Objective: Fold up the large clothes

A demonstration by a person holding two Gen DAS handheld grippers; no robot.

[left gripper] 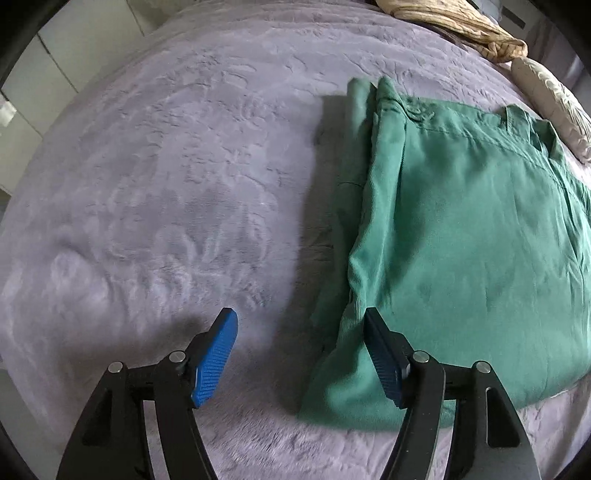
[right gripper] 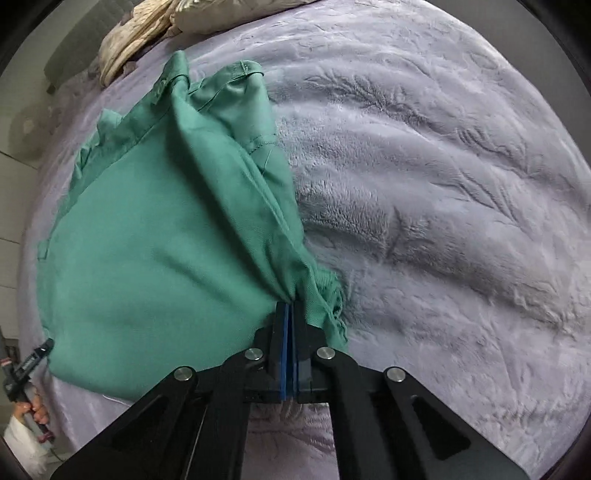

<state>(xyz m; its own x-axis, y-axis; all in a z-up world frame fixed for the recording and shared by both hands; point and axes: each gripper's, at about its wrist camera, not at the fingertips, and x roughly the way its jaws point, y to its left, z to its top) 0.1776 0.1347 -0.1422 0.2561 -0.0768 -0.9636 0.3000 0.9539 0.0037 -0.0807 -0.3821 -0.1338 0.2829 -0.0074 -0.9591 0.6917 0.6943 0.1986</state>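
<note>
Plainly, a green garment [left gripper: 461, 229] is seen lying partly folded on the grey plush blanket [left gripper: 166, 177], with beige bedding [left gripper: 461, 26] bunched beyond its far edge. The left gripper [left gripper: 301, 354] is held wide apart at the garment's near corner; nothing is pinched, though its right pad [left gripper: 384, 365] stands against the cloth's edge. The right gripper [right gripper: 290, 354] is clamped tight on a gathered bunch of the garment's [right gripper: 166, 240] near edge, lifted off the blanket [right gripper: 443, 184].
</note>
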